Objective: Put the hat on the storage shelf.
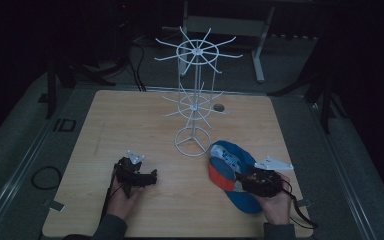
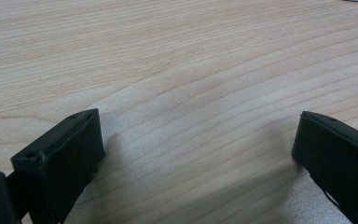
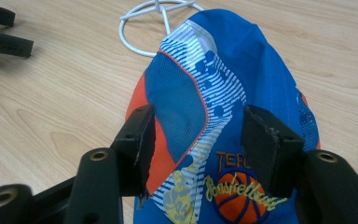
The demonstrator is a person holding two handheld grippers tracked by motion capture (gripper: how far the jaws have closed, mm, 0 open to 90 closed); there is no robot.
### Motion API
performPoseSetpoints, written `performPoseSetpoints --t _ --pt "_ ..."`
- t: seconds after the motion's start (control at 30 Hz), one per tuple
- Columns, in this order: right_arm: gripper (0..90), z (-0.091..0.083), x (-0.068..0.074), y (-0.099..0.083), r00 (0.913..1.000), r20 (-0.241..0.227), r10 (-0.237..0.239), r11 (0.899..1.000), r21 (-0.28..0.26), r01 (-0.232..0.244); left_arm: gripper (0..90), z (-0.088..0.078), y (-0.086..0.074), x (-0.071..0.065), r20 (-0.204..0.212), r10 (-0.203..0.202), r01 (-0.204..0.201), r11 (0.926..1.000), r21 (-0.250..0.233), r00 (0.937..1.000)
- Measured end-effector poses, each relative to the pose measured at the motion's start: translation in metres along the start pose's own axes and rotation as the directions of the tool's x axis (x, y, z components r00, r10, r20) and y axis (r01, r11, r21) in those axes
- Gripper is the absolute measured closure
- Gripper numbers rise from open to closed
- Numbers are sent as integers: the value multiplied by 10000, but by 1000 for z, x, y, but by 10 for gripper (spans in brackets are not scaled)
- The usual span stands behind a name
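White wire rack (image 1: 194, 100) stands mid-counter (image 1: 130, 125). Blue-orange cap (image 1: 228, 167) near the right front corner, right gripper (image 1: 260, 181) over it. Left gripper (image 1: 136, 176) near the front edge.

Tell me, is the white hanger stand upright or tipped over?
Upright. The white stand rests on its ring base on the table, pole vertical, spokes spread above.

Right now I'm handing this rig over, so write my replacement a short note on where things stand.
Left gripper: open, holding nothing, low over bare wood at the table's near left.
Right gripper: open, jaws either side of the blue and orange cap, not closed on it.
Cap lies flat at the near right, beside the base ring of the white wire rack. All the rack's hooks are bare.
Done: nothing hung.
Left, probably: grip the cap and hang it on a hook.
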State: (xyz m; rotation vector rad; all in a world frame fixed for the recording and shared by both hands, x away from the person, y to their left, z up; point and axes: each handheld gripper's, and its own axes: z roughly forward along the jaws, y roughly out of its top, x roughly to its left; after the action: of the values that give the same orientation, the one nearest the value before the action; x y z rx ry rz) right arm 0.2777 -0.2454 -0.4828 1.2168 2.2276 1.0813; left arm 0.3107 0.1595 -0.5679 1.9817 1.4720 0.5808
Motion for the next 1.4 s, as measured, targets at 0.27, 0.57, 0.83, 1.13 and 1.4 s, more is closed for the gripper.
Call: performPoseSetpoints --t 0.27,0.57,0.83,1.13,1.4 --pt "469 4 5 2 9999 -129 -111 9988 467 117 24 0 0 0 -5 -8 8 10000 7 10000" --pt "449 9 7 9 9991 -171 -381 9966 731 392 24 0 0 0 -14 -16 16 10000 -9 10000" --pt "453 6 10 24 9973 -212 -704 9954 635 716 24 0 0 -1 -29 -51 51 10000 -19 10000" --pt "435 2 6 46 9952 103 -978 9929 684 969 24 0 0 -1 -33 -61 61 10000 -27 10000" --pt "417 2 -5 58 9945 287 -1012 9925 718 989 24 0 0 -1 -32 -67 67 10000 -28 10000"
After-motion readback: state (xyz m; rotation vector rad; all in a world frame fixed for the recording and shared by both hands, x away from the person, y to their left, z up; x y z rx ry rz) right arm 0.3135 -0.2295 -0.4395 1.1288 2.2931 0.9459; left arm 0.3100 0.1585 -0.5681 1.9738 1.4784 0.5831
